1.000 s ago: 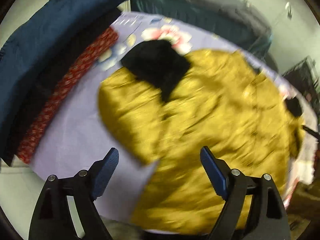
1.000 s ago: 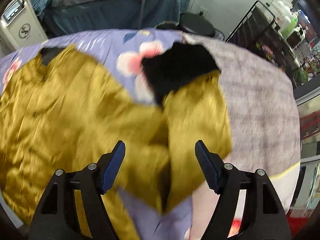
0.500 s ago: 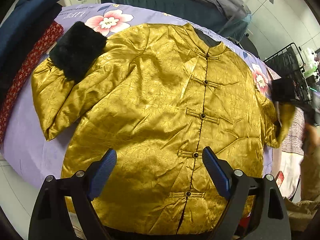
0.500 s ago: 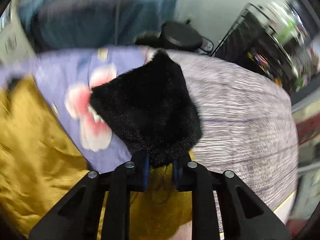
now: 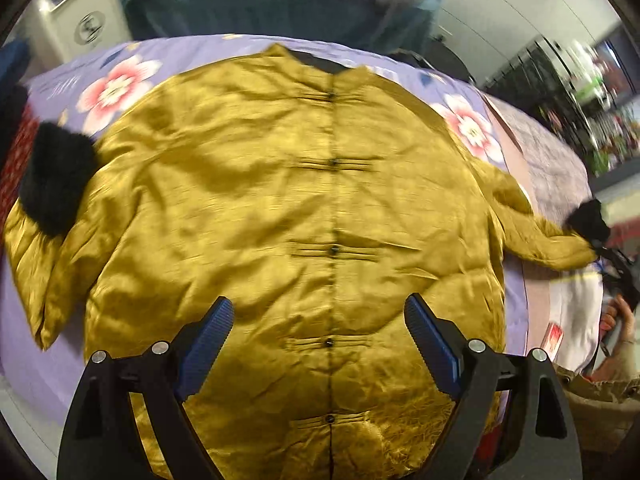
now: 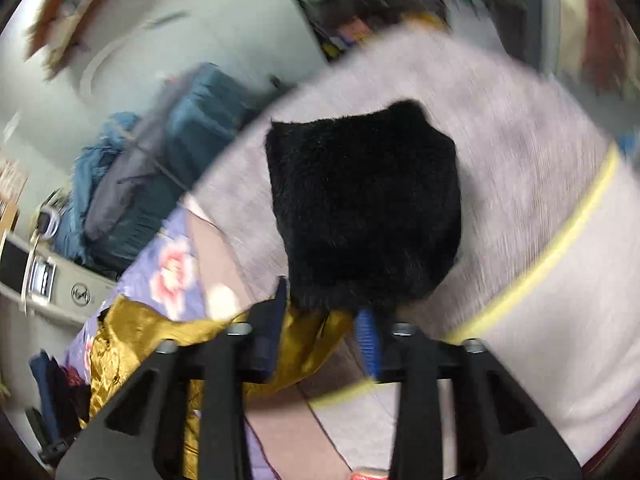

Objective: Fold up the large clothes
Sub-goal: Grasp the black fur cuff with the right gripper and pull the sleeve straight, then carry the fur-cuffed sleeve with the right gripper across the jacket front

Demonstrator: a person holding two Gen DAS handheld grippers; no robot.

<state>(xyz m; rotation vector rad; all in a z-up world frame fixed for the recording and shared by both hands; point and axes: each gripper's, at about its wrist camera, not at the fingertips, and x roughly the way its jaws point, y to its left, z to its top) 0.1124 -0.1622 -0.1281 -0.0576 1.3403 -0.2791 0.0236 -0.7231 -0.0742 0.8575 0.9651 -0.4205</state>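
Observation:
A gold satin padded jacket (image 5: 280, 200) lies front-up, buttoned, on the bed. Its left sleeve is folded back, with a black fur cuff (image 5: 56, 184). The other sleeve stretches out to the right and ends in a second fur cuff (image 5: 588, 220). My left gripper (image 5: 320, 320) hangs open above the jacket's lower front and holds nothing. In the right wrist view the cuff (image 6: 364, 208) lies on the grey blanket. My right gripper (image 6: 322, 320) is opening, with the gold sleeve end (image 6: 308, 340) between its jaws; the blue pad (image 6: 368, 340) stands off the fabric.
A lilac floral sheet (image 5: 120, 84) covers the bed, with a grey woven blanket (image 6: 520, 140) at the right end. Teal and grey bedding (image 5: 280, 0) is heaped behind. Red and navy clothes (image 5: 12, 152) lie at the left edge. A person's hand (image 5: 618, 320) shows at the right.
My right gripper shut on the fur cuff, pulled that sleeve out to the right while rolling, and now its jaws stand apart. My left gripper moved across to the jacket's lower middle.

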